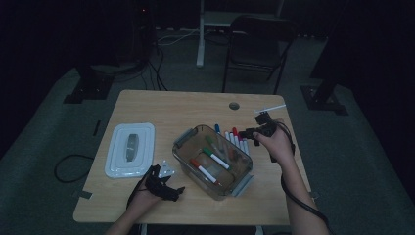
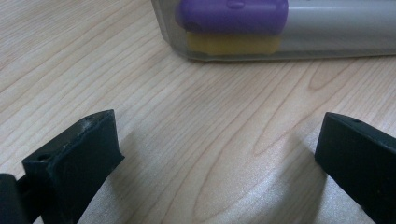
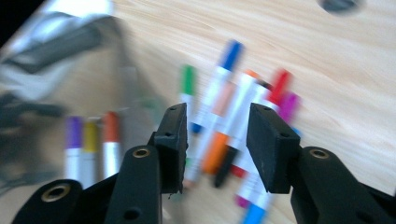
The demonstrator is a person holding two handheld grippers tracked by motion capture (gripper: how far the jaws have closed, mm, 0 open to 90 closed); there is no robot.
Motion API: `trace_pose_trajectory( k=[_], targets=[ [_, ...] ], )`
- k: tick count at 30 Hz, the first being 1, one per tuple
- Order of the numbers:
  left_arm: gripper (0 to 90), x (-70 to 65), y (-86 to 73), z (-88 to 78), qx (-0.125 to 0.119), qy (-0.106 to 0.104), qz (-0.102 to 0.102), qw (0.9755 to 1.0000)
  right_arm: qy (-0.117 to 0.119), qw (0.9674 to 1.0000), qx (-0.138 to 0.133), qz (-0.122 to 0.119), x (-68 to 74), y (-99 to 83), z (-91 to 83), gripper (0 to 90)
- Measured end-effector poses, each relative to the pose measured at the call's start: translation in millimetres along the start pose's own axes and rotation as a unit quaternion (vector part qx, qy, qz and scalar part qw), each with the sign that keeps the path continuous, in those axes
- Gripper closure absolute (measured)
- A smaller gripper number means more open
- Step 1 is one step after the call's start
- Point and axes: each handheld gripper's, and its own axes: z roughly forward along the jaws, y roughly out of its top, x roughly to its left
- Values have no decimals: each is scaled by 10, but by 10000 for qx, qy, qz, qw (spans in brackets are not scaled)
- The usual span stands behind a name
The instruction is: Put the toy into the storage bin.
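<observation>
Left gripper (image 1: 164,188) rests on near edge of light wooden bench (image 1: 195,105), jaws wide apart, nothing between them, pointing at near wall of clear plastic rectangular box (image 1: 213,160). Purple-capped marker (image 2: 233,15) lies inside box against that wall. White flat box lid (image 1: 130,149) lies left of box. Right gripper (image 1: 258,131) held above loose row of coloured markers (image 1: 236,139) just right of box; jaws partly open, empty. Grey round hole (image 1: 234,105) in bench beyond.
</observation>
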Motion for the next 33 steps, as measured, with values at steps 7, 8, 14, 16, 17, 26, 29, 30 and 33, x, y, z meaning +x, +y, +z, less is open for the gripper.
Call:
trace_pose_trajectory(
  k=[7, 8, 14, 16, 17, 26, 29, 30, 33],
  targets=[
    [5, 0, 0, 0, 0, 0, 1, 10000, -396, 9948, 610, 710, -481, -338, 488, 633],
    [5, 0, 0, 0, 1, 0, 2, 10000, -398, 9943, 625, 767, -505, -365, 525, 634],
    [5, 0, 0, 0, 0, 0, 0, 10000, -392, 9914, 822, 937, -563, -472, 709, 639],
    [5, 0, 0, 0, 0, -1, 0, 10000, -388, 9907, 884, 961, -565, -490, 742, 649],
    [5, 0, 0, 0, -1, 0, -1, 10000, -447, 9904, 906, 945, -569, -498, 754, 649],
    [5, 0, 0, 0, 1, -1, -2, 10000, -639, 9862, 696, 1363, -674, -499, 628, 766],
    [5, 0, 0, 0, 1, -1, 1, 10000, -430, 9881, 539, 1377, -645, -441, 463, 766],
    [5, 0, 0, 0, 1, -1, 0, 10000, -375, 9886, 510, 1367, -618, -411, 396, 766],
    [5, 0, 0, 0, 0, 0, -1, 10000, -234, 9918, 322, 1211, -507, -311, 189, 766]
  ],
)
